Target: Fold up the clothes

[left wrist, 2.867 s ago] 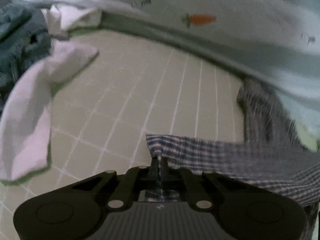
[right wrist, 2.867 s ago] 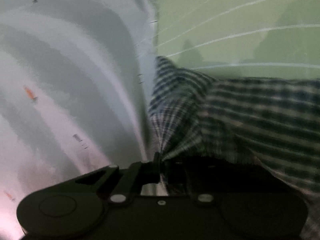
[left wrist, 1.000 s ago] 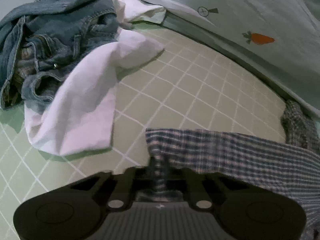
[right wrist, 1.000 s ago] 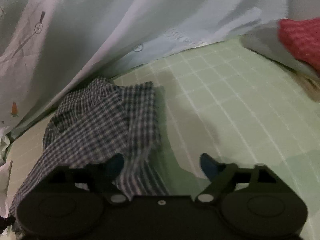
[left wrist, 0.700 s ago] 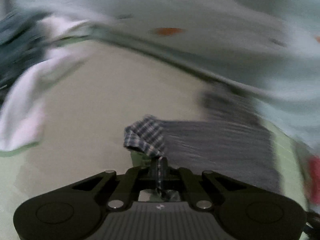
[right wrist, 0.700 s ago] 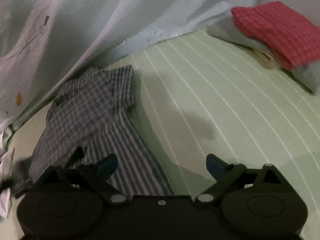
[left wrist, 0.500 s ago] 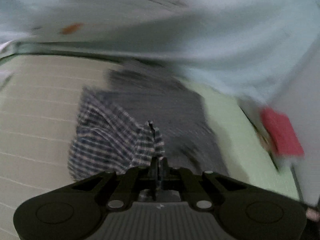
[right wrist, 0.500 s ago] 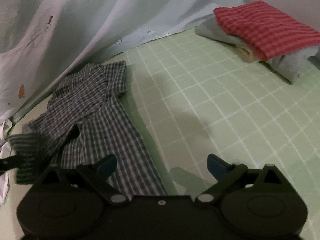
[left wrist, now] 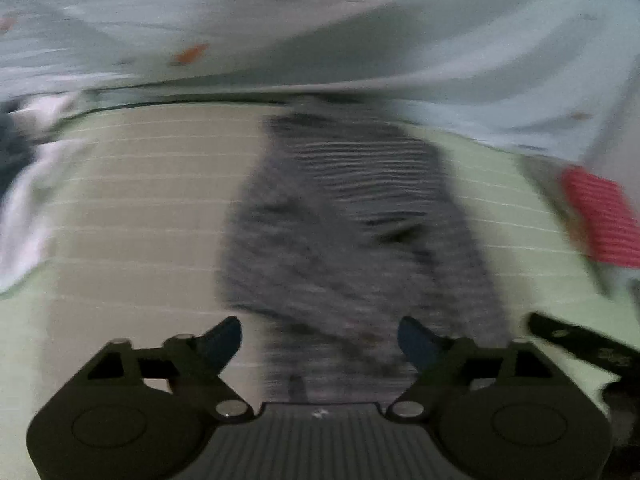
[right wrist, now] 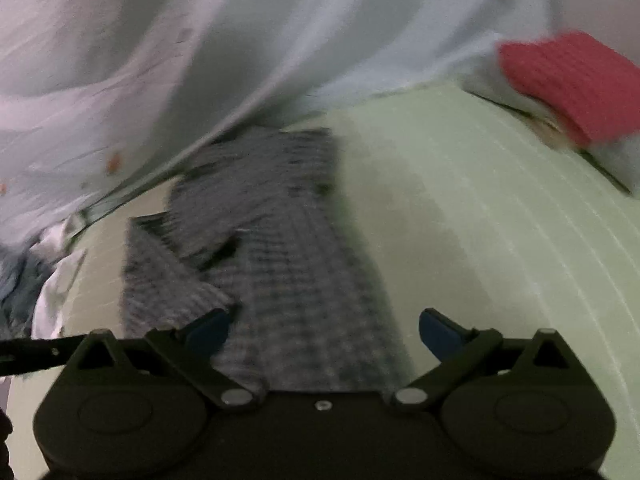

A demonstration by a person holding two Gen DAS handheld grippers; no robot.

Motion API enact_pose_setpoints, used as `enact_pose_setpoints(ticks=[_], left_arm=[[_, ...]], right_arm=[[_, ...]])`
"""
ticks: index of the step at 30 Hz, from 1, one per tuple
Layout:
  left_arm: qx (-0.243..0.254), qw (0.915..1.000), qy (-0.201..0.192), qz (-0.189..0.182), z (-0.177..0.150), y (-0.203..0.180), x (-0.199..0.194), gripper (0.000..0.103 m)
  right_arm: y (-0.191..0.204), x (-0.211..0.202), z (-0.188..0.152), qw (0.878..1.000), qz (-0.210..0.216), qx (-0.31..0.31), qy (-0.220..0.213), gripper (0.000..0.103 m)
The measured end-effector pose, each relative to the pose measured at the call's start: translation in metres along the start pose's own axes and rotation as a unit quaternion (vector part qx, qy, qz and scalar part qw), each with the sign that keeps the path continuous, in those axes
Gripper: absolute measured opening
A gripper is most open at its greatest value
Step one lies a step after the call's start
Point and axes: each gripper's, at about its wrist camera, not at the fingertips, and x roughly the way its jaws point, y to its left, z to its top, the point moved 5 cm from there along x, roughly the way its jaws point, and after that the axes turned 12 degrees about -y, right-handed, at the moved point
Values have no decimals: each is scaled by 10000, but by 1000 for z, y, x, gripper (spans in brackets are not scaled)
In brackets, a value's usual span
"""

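Observation:
A blue-and-white checked shirt [left wrist: 344, 232] lies folded lengthwise in a narrow strip on the green grid-lined bed sheet [left wrist: 132, 208]. It also shows in the right wrist view [right wrist: 276, 248], with a flap laid over on its left side. My left gripper [left wrist: 320, 340] is open and empty just above the shirt's near end. My right gripper [right wrist: 324, 330] is open and empty over the near end too. Both views are blurred by motion.
A pale blue quilt with carrot prints [left wrist: 320, 28] is bunched along the back. A folded red checked garment [right wrist: 576, 84] tops a stack at the right. White cloth [left wrist: 20, 216] and blue denim [right wrist: 16, 280] lie at the left.
My left gripper folded the shirt's sleeve side over onto the body, then opened and let go. My right gripper stayed open and drew back a little.

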Motion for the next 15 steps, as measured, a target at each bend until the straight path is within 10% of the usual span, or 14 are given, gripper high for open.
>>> enact_pose_setpoints(ticks=[15], left_arm=[[-851,9896,398,1085,-2,85,28,93]], right_arm=[[111,102,-18,9690,1286,-1959,783,79]])
